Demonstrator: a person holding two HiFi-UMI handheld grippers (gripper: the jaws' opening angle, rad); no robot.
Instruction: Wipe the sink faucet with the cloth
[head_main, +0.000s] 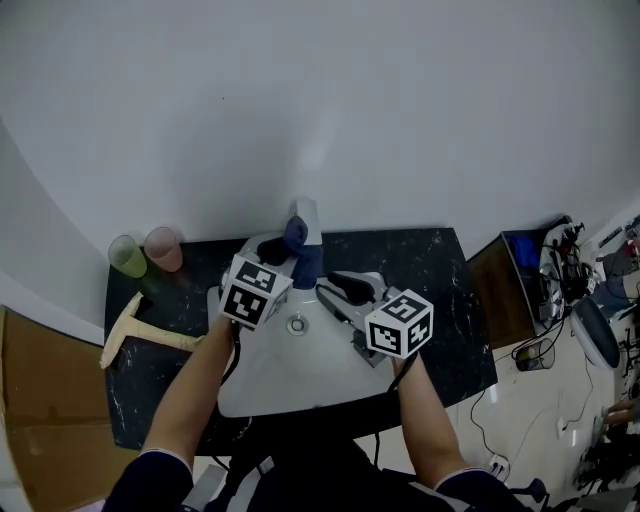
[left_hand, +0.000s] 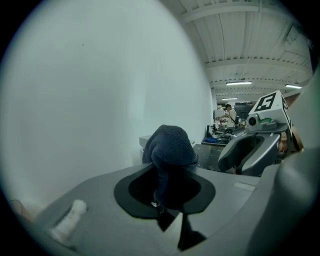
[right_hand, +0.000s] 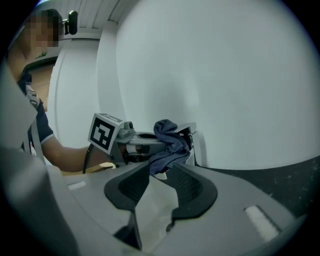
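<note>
A dark blue cloth (head_main: 298, 243) is draped over the grey faucet (head_main: 305, 213) at the back of the white sink (head_main: 300, 385). My left gripper (head_main: 274, 249) reaches in from the left and is shut on the cloth (left_hand: 170, 146), which bunches up above its jaws and runs down between them. In the right gripper view the cloth (right_hand: 169, 142) hangs off the faucet (right_hand: 198, 139), with the left gripper (right_hand: 131, 145) holding it from the left. My right gripper (right_hand: 160, 172) is open just short of the cloth's hanging end, nothing between its fingers. In the head view it (head_main: 341, 284) hovers over the basin.
A green cup (head_main: 126, 256) and a pink cup (head_main: 163, 248) stand at the counter's back left corner, with a wooden T-shaped tool (head_main: 140, 331) beside them. The black speckled counter (head_main: 440, 280) surrounds the sink, drain (head_main: 297, 325) mid-basin. A white wall rises right behind the faucet.
</note>
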